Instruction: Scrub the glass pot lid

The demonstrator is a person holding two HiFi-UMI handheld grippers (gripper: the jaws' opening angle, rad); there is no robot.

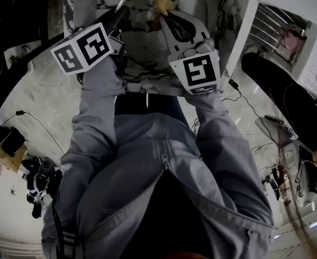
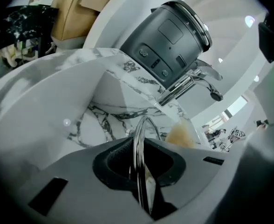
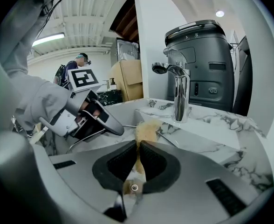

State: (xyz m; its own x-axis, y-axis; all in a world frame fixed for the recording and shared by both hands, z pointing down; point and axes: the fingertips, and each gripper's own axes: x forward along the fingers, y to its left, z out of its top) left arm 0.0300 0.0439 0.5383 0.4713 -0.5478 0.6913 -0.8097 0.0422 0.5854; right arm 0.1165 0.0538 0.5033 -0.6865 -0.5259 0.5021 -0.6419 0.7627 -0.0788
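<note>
- While looking along the left gripper [image 2: 140,153], showing its jaws drawn in narrow and pressed on the metal rim of the glass pot lid [image 2: 137,136], seen edge-on as a thin bright strip between the dark pads.
- Holding that lid upright over a white marble sink [image 2: 104,122] veined in grey, with the rim arching up just past the jaw tips.
- Looking along the right gripper [image 3: 138,148], showing jaws almost together and clamped on a tan sponge [image 3: 145,129], with a ragged end sticking out beyond the tips.
- Placing the sponge just beside the lid and near the left gripper's tips; no way to tell whether it touches the clear glass.
- Behind the sink, on the marble ledge: a chrome faucet [image 3: 180,94], upright, with its spout curving toward the basin.
- Behind the faucet: a dark grey appliance [image 3: 207,62] with small buttons on its front.
- Further back, beside a white wall: a cardboard box [image 3: 125,78], and a person [image 3: 76,64] standing well apart from the sink.
- From the head view: both grippers side by side, reaching away over the sink, each topped by a cube with black-and-white square markers and carried by arms in grey sleeves [image 1: 96,109].
- On the pale floor to either side: thin black cables [image 1: 37,124] trailing loosely.
</note>
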